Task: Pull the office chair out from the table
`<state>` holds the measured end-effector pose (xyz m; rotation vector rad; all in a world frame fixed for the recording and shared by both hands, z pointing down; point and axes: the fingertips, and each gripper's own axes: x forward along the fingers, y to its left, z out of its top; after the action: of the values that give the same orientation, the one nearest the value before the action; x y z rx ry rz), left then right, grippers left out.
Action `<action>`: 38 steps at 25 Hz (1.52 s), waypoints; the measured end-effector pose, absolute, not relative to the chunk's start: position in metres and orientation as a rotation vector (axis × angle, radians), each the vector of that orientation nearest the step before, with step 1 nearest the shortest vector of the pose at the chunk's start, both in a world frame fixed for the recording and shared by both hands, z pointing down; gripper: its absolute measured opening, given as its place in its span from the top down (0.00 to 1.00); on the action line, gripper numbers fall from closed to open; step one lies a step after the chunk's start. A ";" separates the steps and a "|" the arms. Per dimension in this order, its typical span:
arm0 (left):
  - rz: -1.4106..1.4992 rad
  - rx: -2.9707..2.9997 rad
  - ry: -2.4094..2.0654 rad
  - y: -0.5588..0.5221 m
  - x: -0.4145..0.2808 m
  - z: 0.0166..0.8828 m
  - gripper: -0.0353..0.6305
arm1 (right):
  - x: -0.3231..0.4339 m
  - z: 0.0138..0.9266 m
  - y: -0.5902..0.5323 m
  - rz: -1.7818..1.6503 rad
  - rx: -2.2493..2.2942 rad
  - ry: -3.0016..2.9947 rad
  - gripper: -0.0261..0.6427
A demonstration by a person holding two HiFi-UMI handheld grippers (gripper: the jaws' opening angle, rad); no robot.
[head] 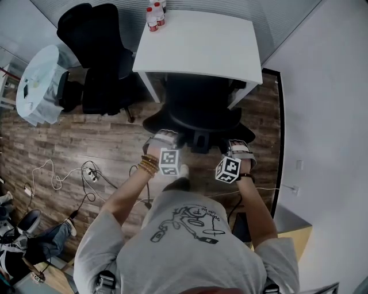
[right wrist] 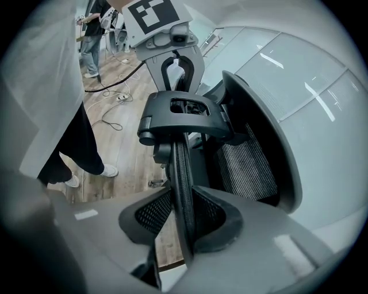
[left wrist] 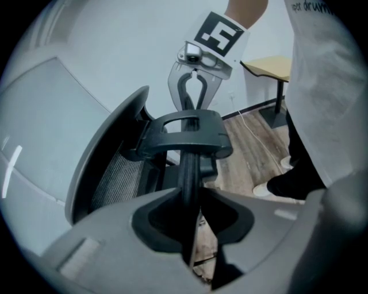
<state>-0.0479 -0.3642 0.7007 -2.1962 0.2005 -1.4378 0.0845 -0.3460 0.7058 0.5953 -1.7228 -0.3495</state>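
Note:
A black office chair (head: 195,106) stands tucked under the white table (head: 201,40). Both grippers are on the thin top rim of its mesh back, one on each side of the middle bracket (left wrist: 184,135). My left gripper (head: 167,140) is shut on the rim (left wrist: 188,172), which runs straight between its jaws (left wrist: 192,212). My right gripper (head: 238,150) is likewise shut on the rim (right wrist: 183,166), the mesh edge pinched between its pads (right wrist: 184,215). Each gripper view shows the other gripper beyond the bracket: the right one (left wrist: 195,86) and the left one (right wrist: 172,69).
A second black chair (head: 95,51) and a round white table (head: 40,80) stand at the left. Bottles (head: 154,14) sit on the table's far edge. Cables (head: 86,172) lie on the wood floor. A white wall (head: 328,115) is close on the right, and another person (head: 34,241) is at lower left.

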 end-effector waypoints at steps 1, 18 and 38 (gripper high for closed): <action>-1.441 -2.196 0.200 -0.360 -0.047 0.701 0.79 | 0.085 0.706 -0.342 -0.347 0.596 -1.725 0.79; -1.559 -2.155 0.262 -0.317 -0.078 0.704 0.79 | 0.053 0.704 -0.289 -0.336 0.600 -1.803 0.80; -1.596 -2.131 0.263 -0.256 -0.078 0.704 0.79 | 0.054 0.705 -0.238 -0.287 0.587 -1.838 0.79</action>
<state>-0.0782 -0.2563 0.7043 -2.1308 0.2630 -1.5957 0.0536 -0.2379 0.7045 0.5866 -1.8382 -0.2866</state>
